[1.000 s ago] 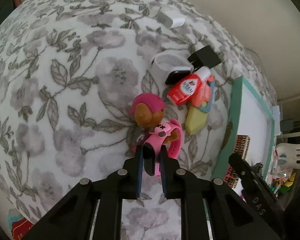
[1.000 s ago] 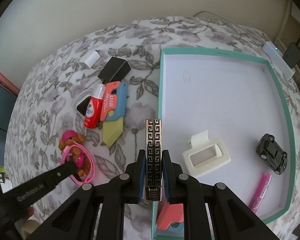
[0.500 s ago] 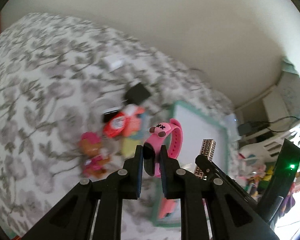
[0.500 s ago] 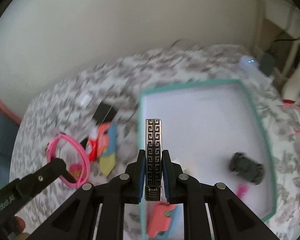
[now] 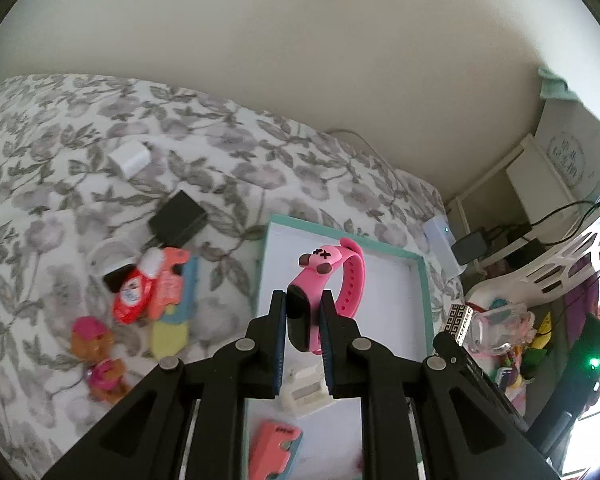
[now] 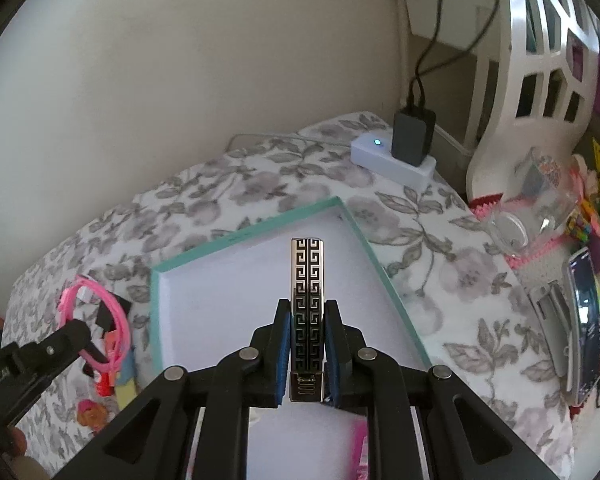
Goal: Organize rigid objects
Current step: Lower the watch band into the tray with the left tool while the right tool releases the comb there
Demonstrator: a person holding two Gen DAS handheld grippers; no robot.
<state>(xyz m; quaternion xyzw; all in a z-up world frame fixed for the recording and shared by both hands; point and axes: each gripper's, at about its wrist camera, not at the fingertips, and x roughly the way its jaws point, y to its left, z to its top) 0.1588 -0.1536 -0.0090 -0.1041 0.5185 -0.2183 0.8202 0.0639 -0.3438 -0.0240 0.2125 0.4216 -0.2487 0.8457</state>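
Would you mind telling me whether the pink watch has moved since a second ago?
Yes. The pink watch, clamped in the left gripper, has left the toy figure and now hangs over the teal box.

The doll (image 5: pixel 96 360) lies on the bedspread (image 5: pixel 60 128) left of the tray (image 5: pixel 418 264).

Both views are lit by soft daylight, rather dim and a little grey. The brightest place is the lower right corner of the left wrist view, where the light burns out to white. Shadows are weak. The fisheye lens bends the wall (image 5: pixel 300 60) and the floral cloth (image 6: pixel 440 280) strongly, with black corners. The small things on the cloth look slightly blurred — the near black fingers (image 6: pixel 336 344) are sharp.
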